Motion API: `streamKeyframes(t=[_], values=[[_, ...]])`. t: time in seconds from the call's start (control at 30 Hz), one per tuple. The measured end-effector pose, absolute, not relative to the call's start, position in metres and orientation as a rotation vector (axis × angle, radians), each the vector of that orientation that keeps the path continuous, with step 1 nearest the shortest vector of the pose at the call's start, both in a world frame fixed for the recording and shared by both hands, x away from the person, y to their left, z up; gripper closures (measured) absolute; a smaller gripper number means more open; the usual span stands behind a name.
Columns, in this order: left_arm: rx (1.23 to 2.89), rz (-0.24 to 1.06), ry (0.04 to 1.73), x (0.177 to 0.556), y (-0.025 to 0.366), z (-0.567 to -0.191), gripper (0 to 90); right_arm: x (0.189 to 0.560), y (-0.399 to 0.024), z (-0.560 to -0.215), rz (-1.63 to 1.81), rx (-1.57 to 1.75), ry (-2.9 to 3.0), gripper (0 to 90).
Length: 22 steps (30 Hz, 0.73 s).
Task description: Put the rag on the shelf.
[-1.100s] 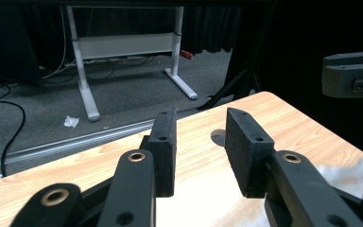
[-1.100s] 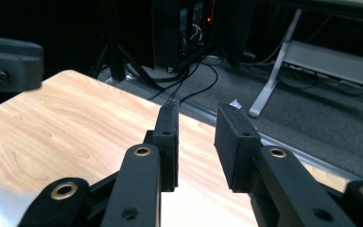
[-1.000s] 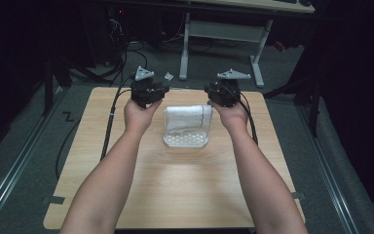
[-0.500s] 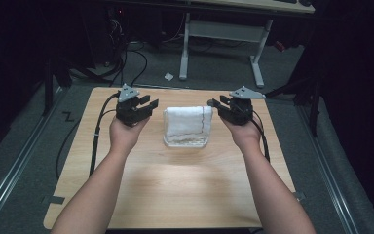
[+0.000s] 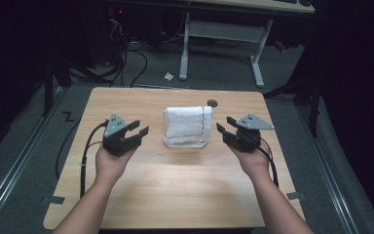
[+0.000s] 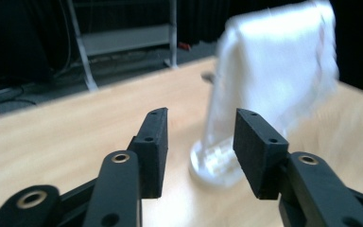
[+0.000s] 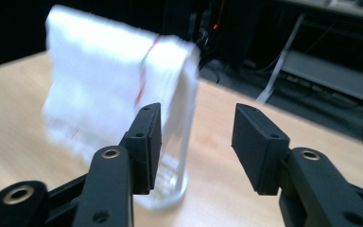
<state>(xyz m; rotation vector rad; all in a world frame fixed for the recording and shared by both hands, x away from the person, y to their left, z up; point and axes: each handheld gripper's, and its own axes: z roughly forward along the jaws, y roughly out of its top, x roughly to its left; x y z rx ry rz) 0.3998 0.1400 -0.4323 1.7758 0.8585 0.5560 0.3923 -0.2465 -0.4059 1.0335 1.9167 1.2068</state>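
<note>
A white cloth (image 5: 187, 123) with a thin red line hangs over a clear plastic container (image 5: 186, 142) in the middle of the wooden table (image 5: 175, 190). My left gripper (image 5: 140, 130) is held open to the left of the container, apart from it. To the container's right my right gripper (image 5: 226, 126) is open too, with nothing between its jaws. In the left gripper view the draped cloth (image 6: 274, 66) and the container's base (image 6: 217, 163) stand just beyond the gripper (image 6: 201, 137). In the right gripper view the cloth (image 7: 108, 85) rises behind the left jaw of the gripper (image 7: 196, 137).
A small dark round grommet (image 5: 212, 103) sits in the table behind the container. Beyond the far edge stands a white desk frame (image 5: 224, 36) with cables (image 5: 126, 58) on the grey floor. A black cable (image 5: 85, 151) trails off the table's left side.
Both grippers have drawn back from the container's far corners toward the near side and outward, the left to the left and the right to the right. The cloth stays draped over the container.
</note>
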Motion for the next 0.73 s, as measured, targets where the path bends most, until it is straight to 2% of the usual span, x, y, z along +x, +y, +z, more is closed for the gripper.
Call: streamKeyframes(t=[0.2, 0.33, 0.47, 0.73], values=[[1.924, 0.453, 0.891, 0.360, 0.142, -0.490, 53.6, 0.353, -0.247, -0.445, 1.149, 1.055, 1.977, 50.5], [2.021, 0.448, 0.904, 0.336, 0.141, -0.522, 50.8, 0.328, -0.249, -0.482, 1.109, 1.119, 2.056, 47.6], [2.065, 0.459, 0.930, 0.330, 0.135, -0.521, 49.7, 0.307, -0.254, -0.520, 1.002, 1.140, 2.103, 46.6], [2.061, 0.389, 0.965, 0.339, 0.138, -0.528, 50.1, 0.315, -0.267, -0.527, 1.014, 1.223, 2.113, 46.5]])
